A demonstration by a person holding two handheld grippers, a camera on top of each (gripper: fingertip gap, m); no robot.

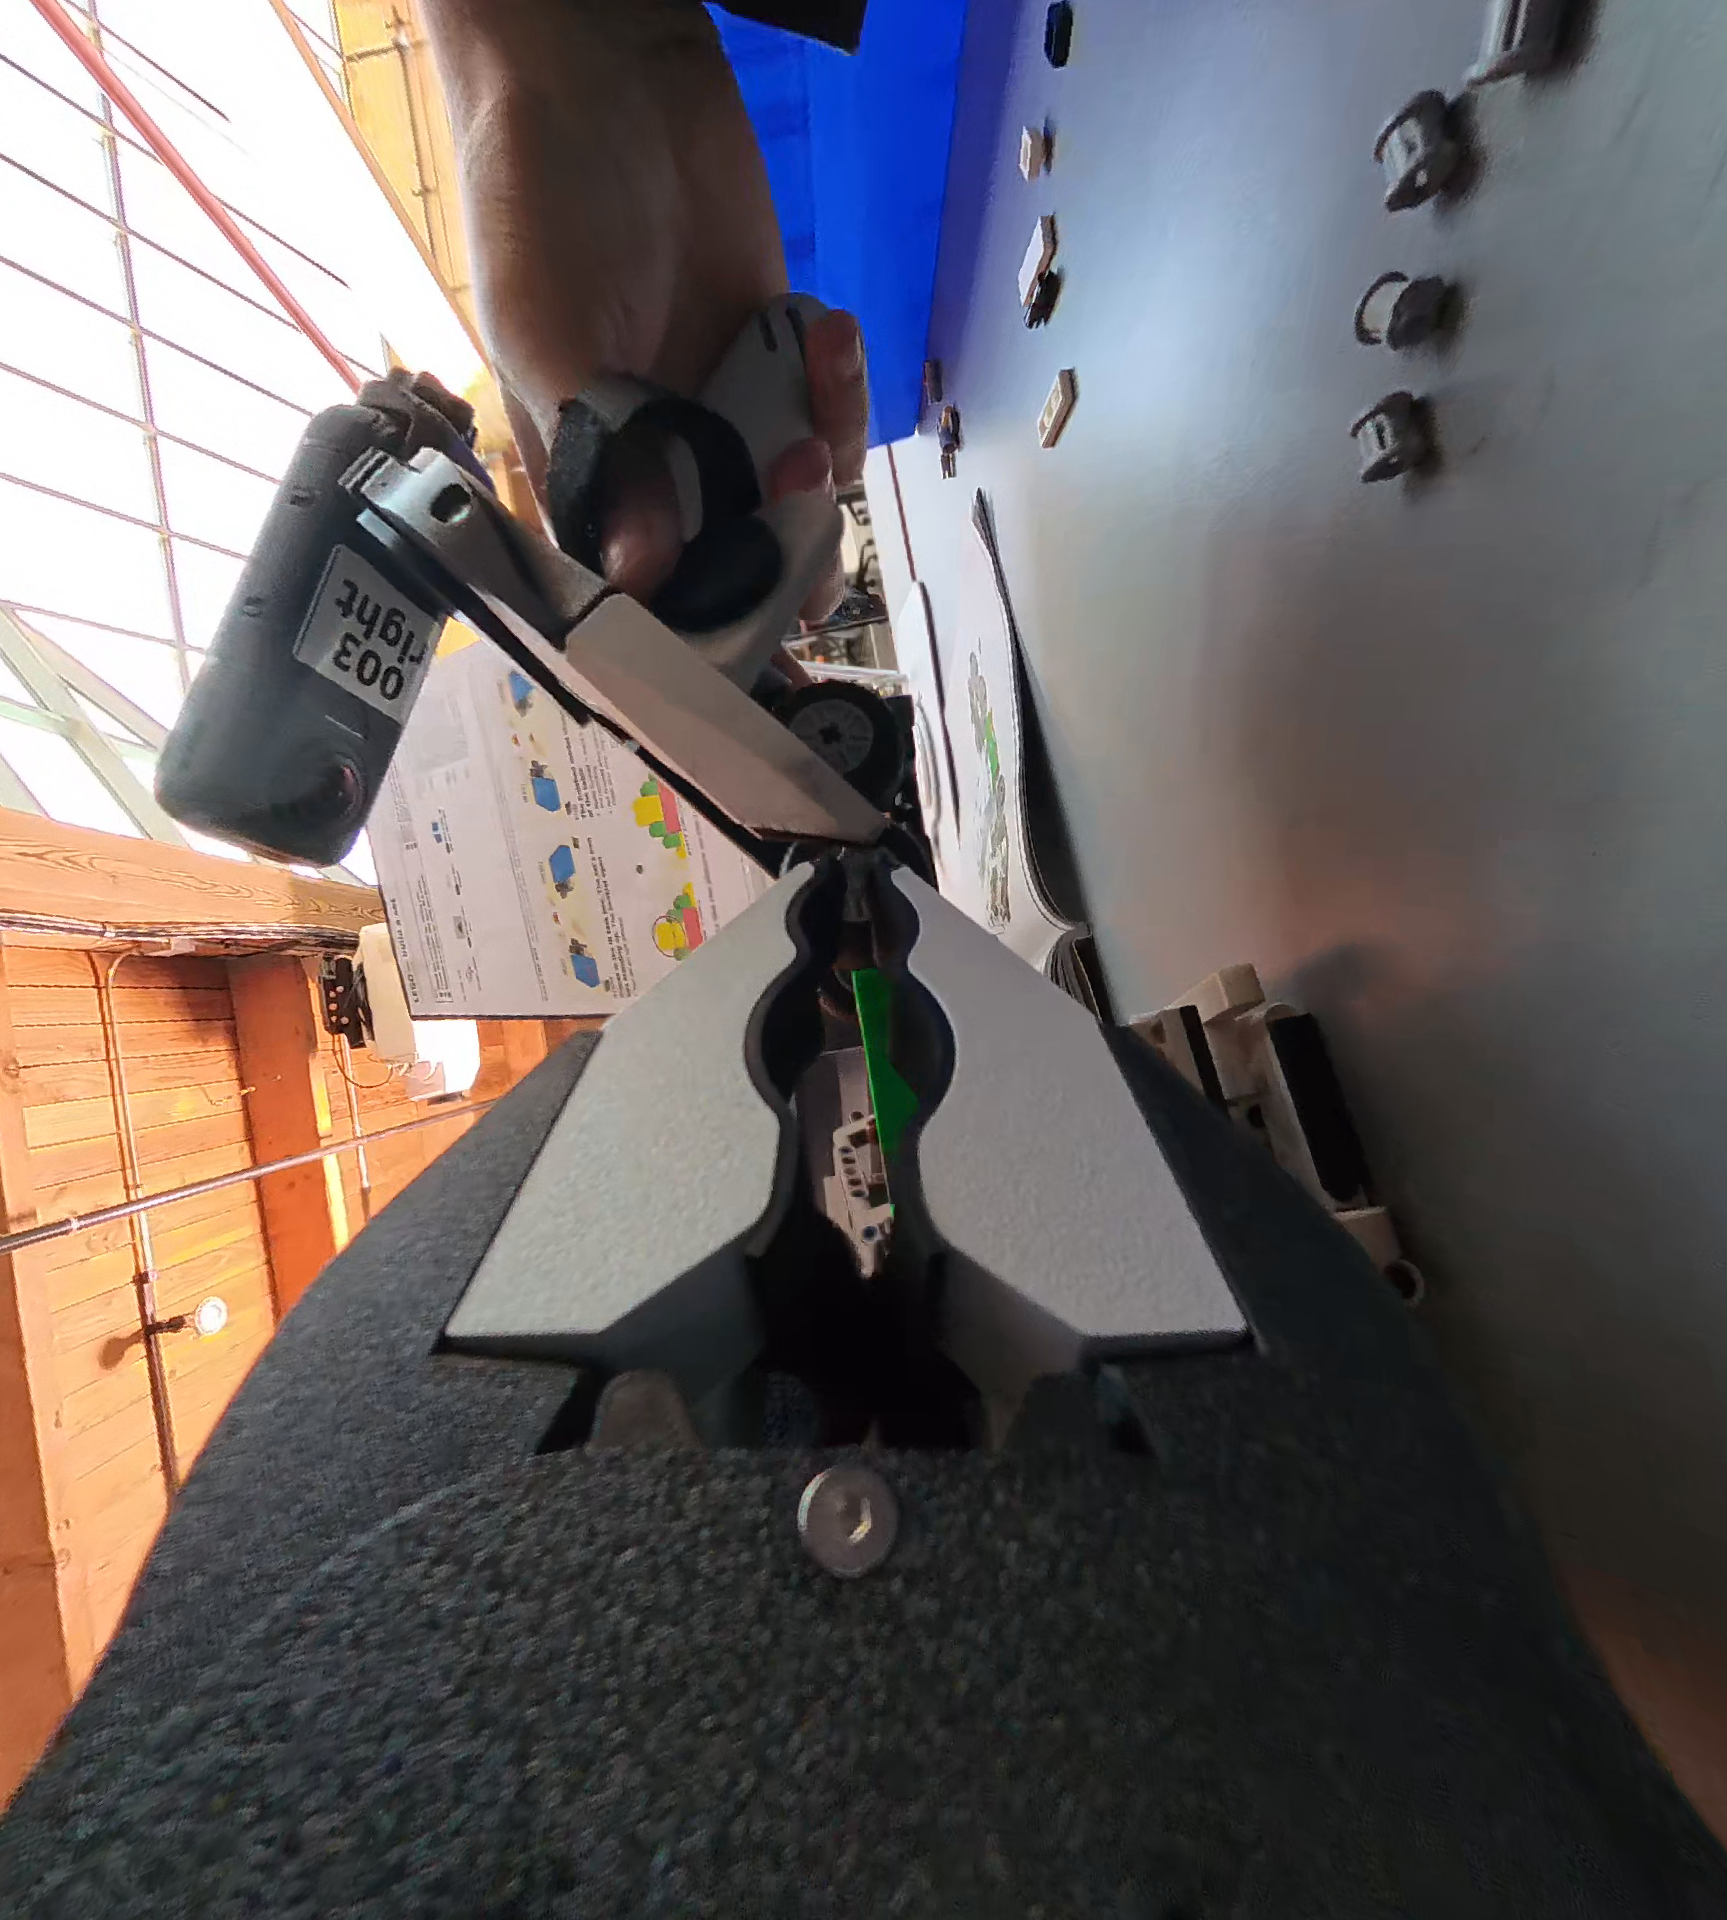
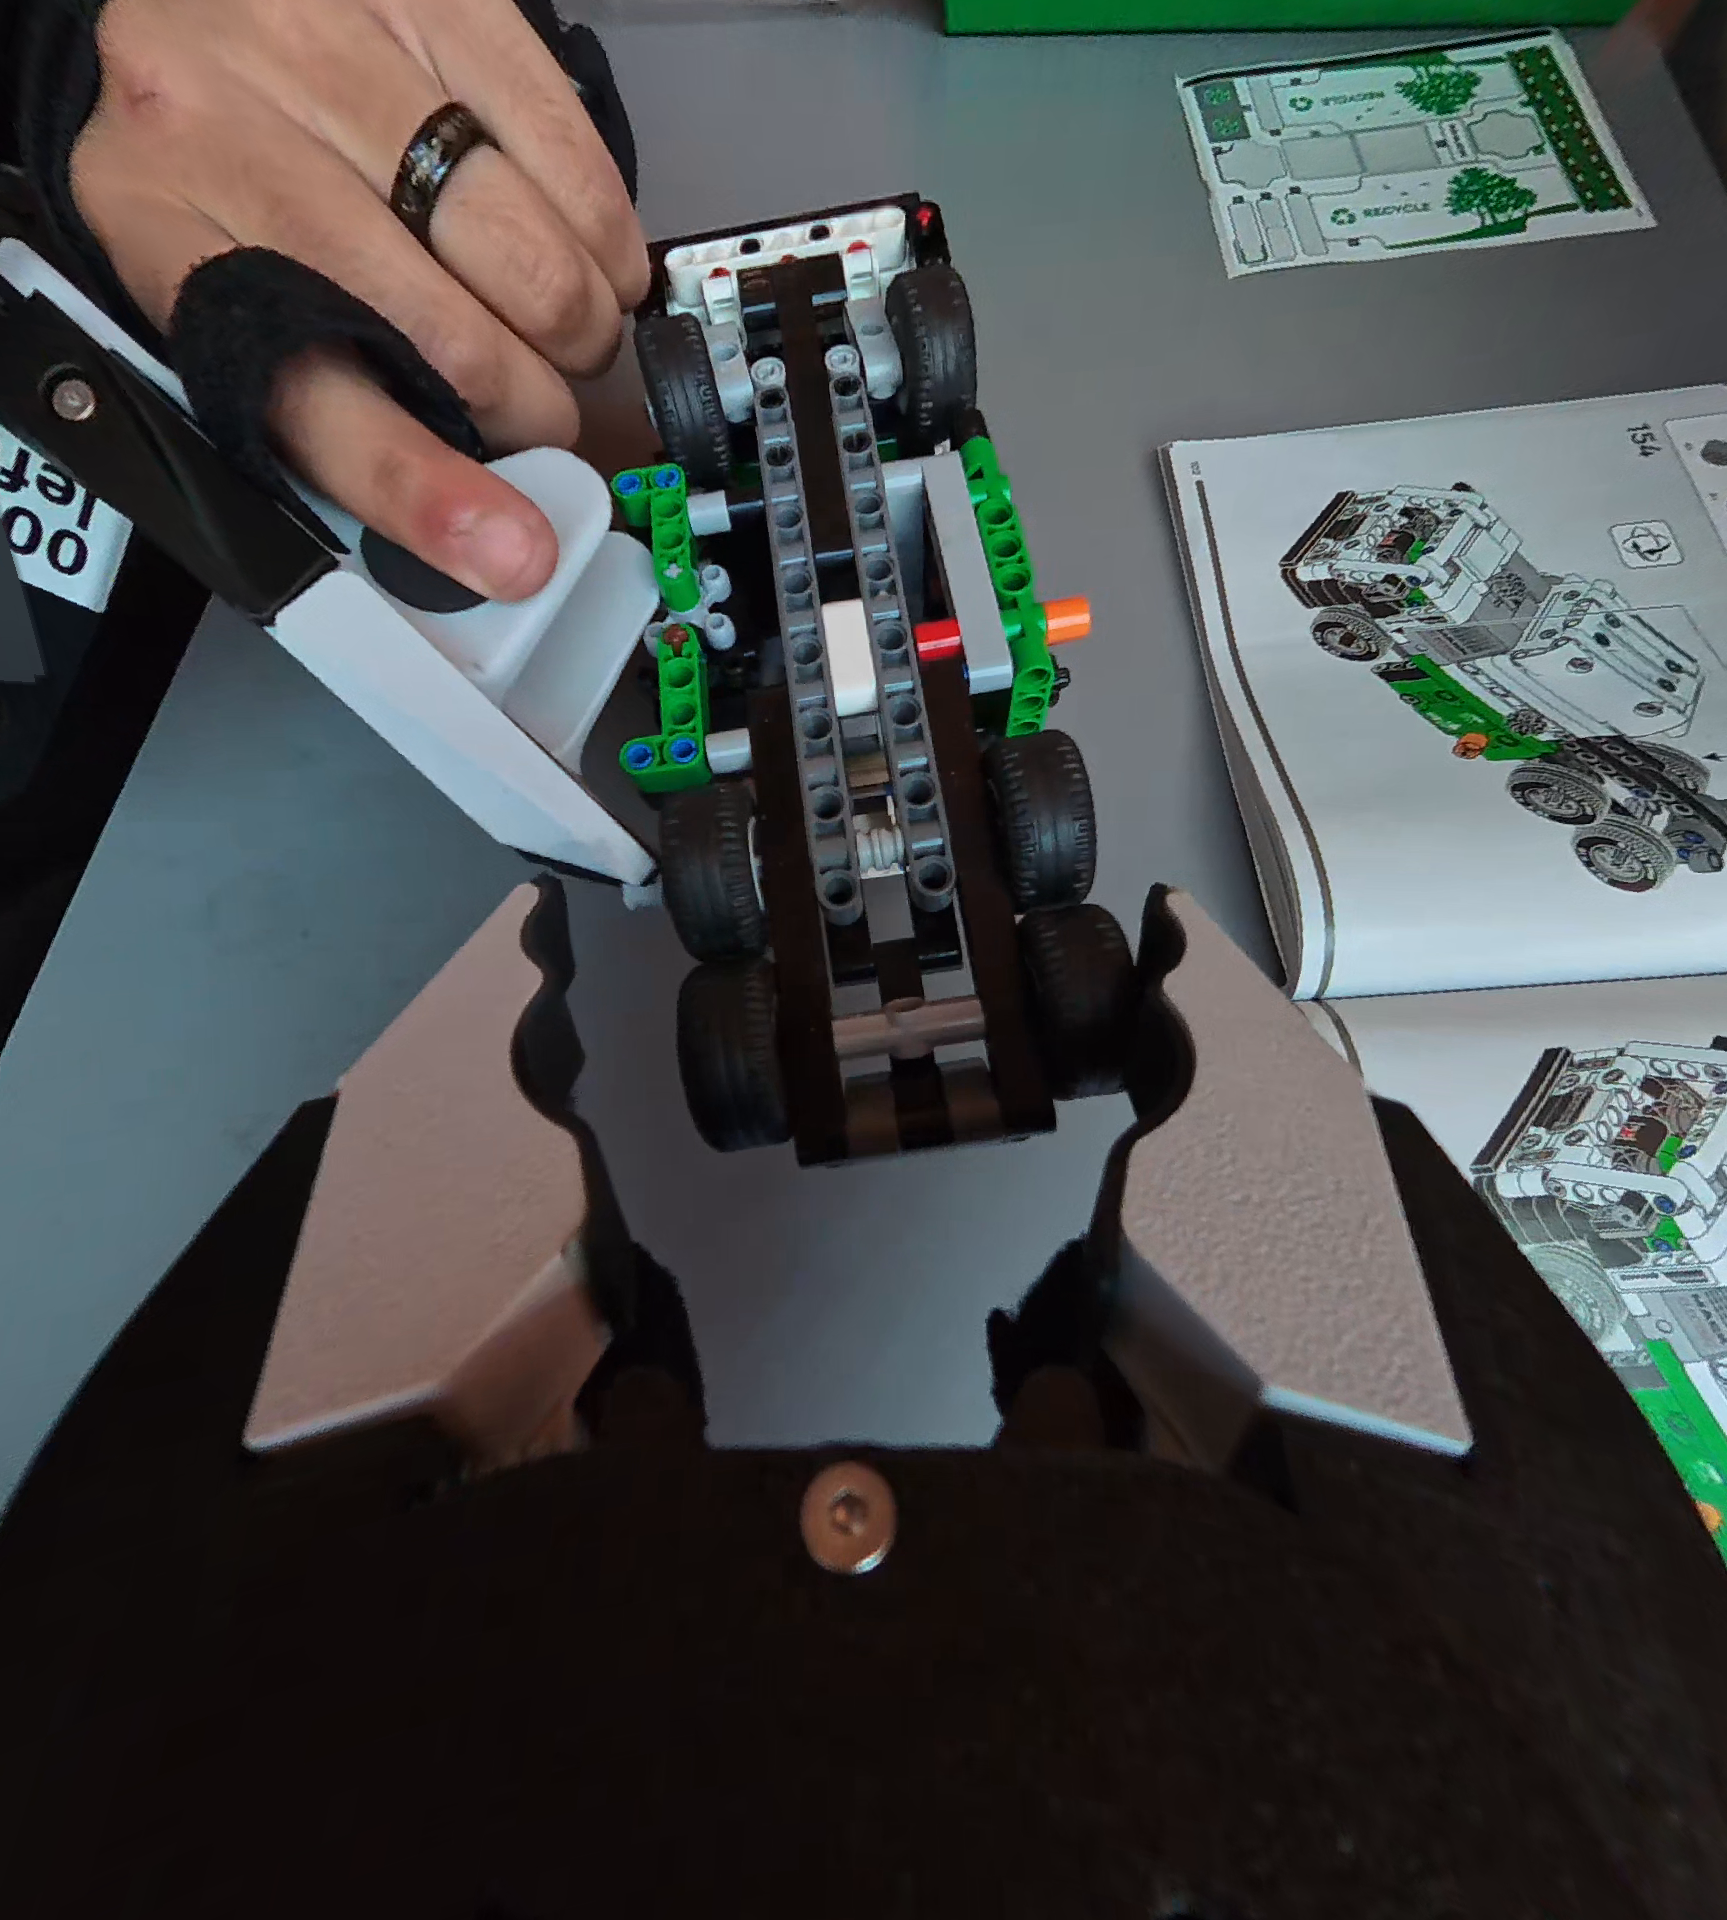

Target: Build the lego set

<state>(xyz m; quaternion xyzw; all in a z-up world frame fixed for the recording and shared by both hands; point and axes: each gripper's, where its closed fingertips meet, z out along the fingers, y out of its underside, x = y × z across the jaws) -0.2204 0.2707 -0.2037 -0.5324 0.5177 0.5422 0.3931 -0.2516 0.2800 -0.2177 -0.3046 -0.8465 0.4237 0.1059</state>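
Observation:
The lego truck (image 2: 869, 675) lies upside down on the grey table (image 2: 267, 935), with black wheels, grey beams and green side beams. My right gripper (image 2: 851, 899) is open and straddles the truck's rear end; its right finger (image 2: 1181, 997) touches a rear wheel. My left gripper (image 2: 630, 883), held by a hand, comes in from the left, its tip against a left wheel. In the left wrist view its fingers (image 1: 1025, 1091) meet at the tip, pinching a small grey piece (image 1: 854, 894). The right gripper (image 1: 838, 821) crosses just beyond it.
An open instruction booklet (image 2: 1513, 675) and a sticker sheet (image 2: 1410, 156) lie right of the truck. Loose grey parts (image 1: 1410, 156), small tan pieces (image 1: 1041, 260) and a white and black sub-assembly (image 1: 1264, 1091) lie on the table. A blue surface (image 1: 838, 208) borders it.

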